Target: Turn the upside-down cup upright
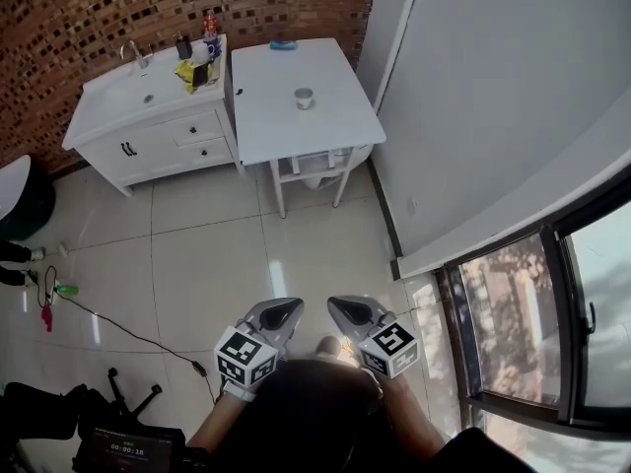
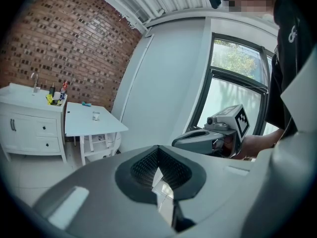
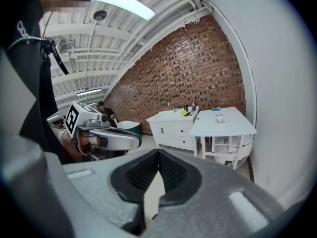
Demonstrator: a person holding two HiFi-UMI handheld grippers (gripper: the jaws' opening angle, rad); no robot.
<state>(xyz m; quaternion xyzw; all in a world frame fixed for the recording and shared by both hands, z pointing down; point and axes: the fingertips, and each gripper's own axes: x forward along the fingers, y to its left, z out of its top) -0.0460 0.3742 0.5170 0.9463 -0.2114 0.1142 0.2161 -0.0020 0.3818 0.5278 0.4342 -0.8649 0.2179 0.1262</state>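
On the far white table (image 1: pixel 266 106) the cup (image 1: pixel 304 98) is sitting, its way up unclear and needing a closer look, while left gripper (image 1: pixel 284 310) and right gripper (image 1: pixel 347 310) are hanging pressed together, empty.

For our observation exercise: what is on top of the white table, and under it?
On the white table: a cup and a blue object. Beneath, a white rounded thing, mostly covered by the tabletop.

Brick wall (image 1: pixel 99 8) — white tiled floor (image 1: pixel 197 264)
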